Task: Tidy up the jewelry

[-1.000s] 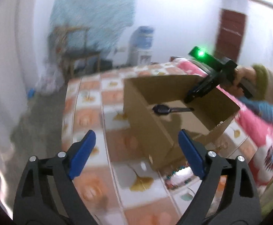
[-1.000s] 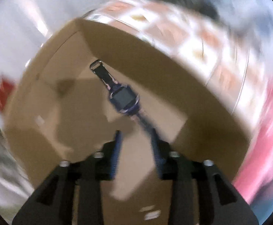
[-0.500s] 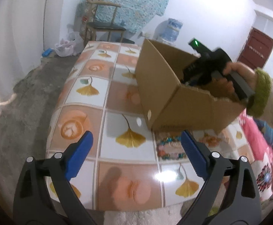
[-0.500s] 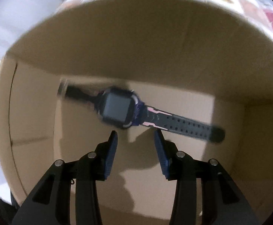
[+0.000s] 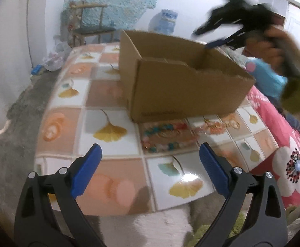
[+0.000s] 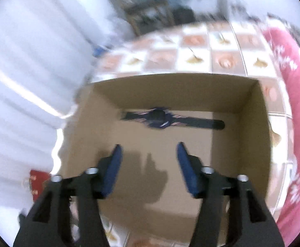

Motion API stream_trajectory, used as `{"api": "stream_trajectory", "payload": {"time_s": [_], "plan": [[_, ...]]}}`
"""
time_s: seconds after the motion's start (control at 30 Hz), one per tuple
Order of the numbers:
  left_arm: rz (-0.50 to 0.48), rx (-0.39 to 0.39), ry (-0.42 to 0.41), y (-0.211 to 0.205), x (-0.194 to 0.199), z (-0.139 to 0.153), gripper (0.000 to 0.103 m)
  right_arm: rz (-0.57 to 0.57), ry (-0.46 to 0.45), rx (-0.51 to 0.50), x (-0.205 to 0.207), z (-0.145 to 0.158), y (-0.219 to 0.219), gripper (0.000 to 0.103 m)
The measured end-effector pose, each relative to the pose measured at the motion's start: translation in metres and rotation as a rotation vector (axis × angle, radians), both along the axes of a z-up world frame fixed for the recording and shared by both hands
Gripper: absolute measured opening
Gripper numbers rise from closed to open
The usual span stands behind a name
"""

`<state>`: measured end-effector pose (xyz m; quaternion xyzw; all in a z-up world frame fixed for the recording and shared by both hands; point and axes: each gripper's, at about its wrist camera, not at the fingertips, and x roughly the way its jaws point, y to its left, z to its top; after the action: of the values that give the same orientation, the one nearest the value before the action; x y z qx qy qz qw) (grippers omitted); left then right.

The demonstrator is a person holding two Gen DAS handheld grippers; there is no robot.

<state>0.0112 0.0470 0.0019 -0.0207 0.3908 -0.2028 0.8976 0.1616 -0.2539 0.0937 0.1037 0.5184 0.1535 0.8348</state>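
Note:
A dark watch (image 6: 166, 120) lies flat on the floor of the open cardboard box (image 6: 263, 123). My right gripper (image 6: 148, 154) hangs above the box with its jaws opening and nothing between them; in the left wrist view the right gripper (image 5: 203, 39) is blurred over the box's (image 5: 182, 90) far rim, held by a hand in a green cuff. In front of the box lie a beaded bracelet (image 5: 162, 138) and an orange-and-gold chain piece (image 5: 217, 125) on the tiled table (image 5: 108, 185). My left gripper (image 5: 150, 162) is open and empty, low over the table's near edge, short of the bracelet.
A pink flowered cloth (image 5: 290, 164) covers the right side beside the table. Behind the table stand a wooden chair (image 5: 90, 24) and a water dispenser (image 5: 166, 22). A concrete floor (image 5: 14, 111) drops away at the left.
My right gripper let the watch drop onto the box floor, spread its jaws and rose out of the box. My left gripper sank closer to the table, toward the bracelet.

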Motion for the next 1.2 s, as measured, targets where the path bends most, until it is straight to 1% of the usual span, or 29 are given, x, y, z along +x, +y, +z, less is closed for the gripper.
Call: {"api": "stream_trajectory", "payload": {"time_s": [0.03, 0.07, 0.1, 0.13, 0.2, 0.23, 0.27, 0.33, 0.37, 0.43, 0.5, 0.57, 0.63, 0.73, 0.77, 0.83, 0.93, 1.13, 1.2], "plan": [[-0.009, 0.012, 0.021, -0.006, 0.000, -0.006, 0.092, 0.034, -0.051, -0.005, -0.018, 0.008, 0.002, 0.069], [-0.015, 0.022, 0.037, -0.010, 0.000, -0.010, 0.092, 0.052, -0.081, -0.017, -0.028, 0.012, 0.003, 0.073], [-0.020, 0.033, 0.049, -0.014, 0.001, -0.013, 0.092, 0.071, -0.112, -0.041, -0.053, 0.012, 0.003, 0.075], [-0.026, 0.049, 0.064, -0.019, 0.002, -0.018, 0.092, 0.082, -0.120, -0.057, -0.065, 0.011, 0.004, 0.075], [-0.032, 0.081, 0.093, -0.026, 0.005, -0.027, 0.092, 0.059, -0.097, -0.124, -0.100, -0.018, 0.002, 0.075], [-0.032, 0.091, 0.102, -0.028, 0.006, -0.030, 0.092, 0.027, -0.063, -0.175, -0.116, -0.039, 0.002, 0.075], [-0.031, 0.102, 0.113, -0.030, 0.008, -0.033, 0.092, -0.009, -0.040, -0.194, -0.133, -0.054, -0.003, 0.075], [-0.024, 0.128, 0.133, -0.034, 0.012, -0.038, 0.092, -0.080, 0.004, -0.229, -0.152, -0.076, -0.010, 0.075], [-0.020, 0.150, 0.129, -0.037, 0.013, -0.039, 0.092, -0.116, 0.015, -0.271, -0.156, -0.089, -0.011, 0.075], [-0.011, 0.192, 0.127, -0.042, 0.014, -0.041, 0.092, -0.152, 0.016, -0.292, -0.157, -0.105, -0.013, 0.075], [-0.006, 0.233, 0.132, -0.047, 0.015, -0.043, 0.095, -0.167, 0.013, -0.293, -0.157, -0.111, -0.013, 0.075], [-0.006, 0.264, 0.112, -0.052, 0.013, -0.042, 0.095, -0.170, 0.010, -0.311, -0.149, -0.117, -0.012, 0.075], [0.003, 0.257, 0.117, -0.052, 0.013, -0.042, 0.095, -0.173, 0.013, -0.322, -0.146, -0.120, -0.012, 0.076], [0.016, 0.248, 0.108, -0.050, 0.012, -0.042, 0.096, -0.173, 0.000, -0.336, -0.141, -0.121, -0.010, 0.083], [0.017, 0.247, 0.103, -0.051, 0.012, -0.043, 0.096, -0.176, -0.001, -0.342, -0.137, -0.126, -0.010, 0.089], [0.013, 0.249, 0.097, -0.051, 0.012, -0.042, 0.096, -0.190, -0.002, -0.351, -0.134, -0.130, -0.011, 0.096], [0.001, 0.253, 0.107, -0.051, 0.014, -0.042, 0.096, -0.217, -0.008, -0.323, -0.132, -0.134, -0.015, 0.096], [0.001, 0.254, 0.104, -0.051, 0.015, -0.043, 0.096, -0.222, -0.051, -0.326, -0.134, -0.137, -0.017, 0.096], [0.008, 0.256, 0.107, -0.051, 0.015, -0.042, 0.096, -0.225, -0.064, -0.325, -0.141, -0.136, -0.015, 0.096]]}}
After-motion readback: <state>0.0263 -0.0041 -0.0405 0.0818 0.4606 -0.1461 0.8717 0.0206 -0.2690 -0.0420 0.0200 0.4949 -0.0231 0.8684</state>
